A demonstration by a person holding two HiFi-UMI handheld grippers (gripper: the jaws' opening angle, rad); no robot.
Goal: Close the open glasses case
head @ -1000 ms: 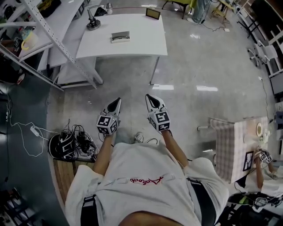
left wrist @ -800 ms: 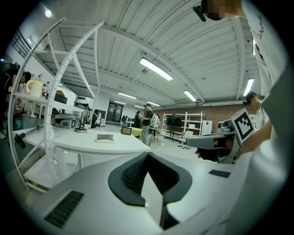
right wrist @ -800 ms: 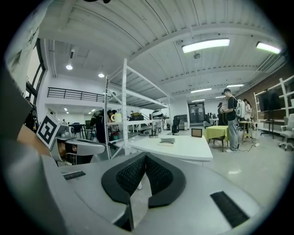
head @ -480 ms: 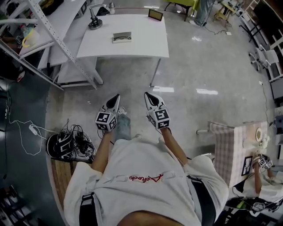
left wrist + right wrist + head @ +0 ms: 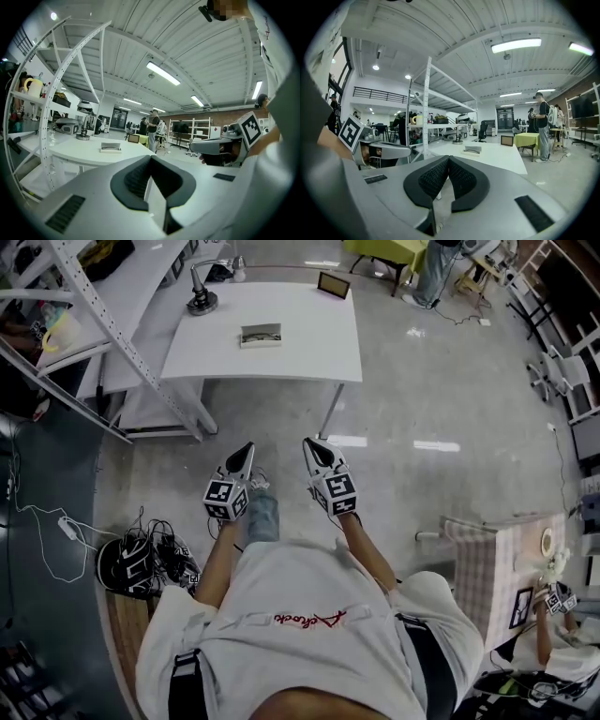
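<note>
Glasses case open on white table, well ahead of both fingertips; contents too small to tell. Left gripper, right gripper: jaws pressed together, nothing held.

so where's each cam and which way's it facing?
Head view: on the head, facing steeply down; torso, forearms, left gripper, right gripper show.
Left gripper view: along its shut jaws toward the white table; right gripper alongside.
Right gripper view: along its shut jaws, same table; left gripper alongside.
Shared: all three see the glasses case.
</note>
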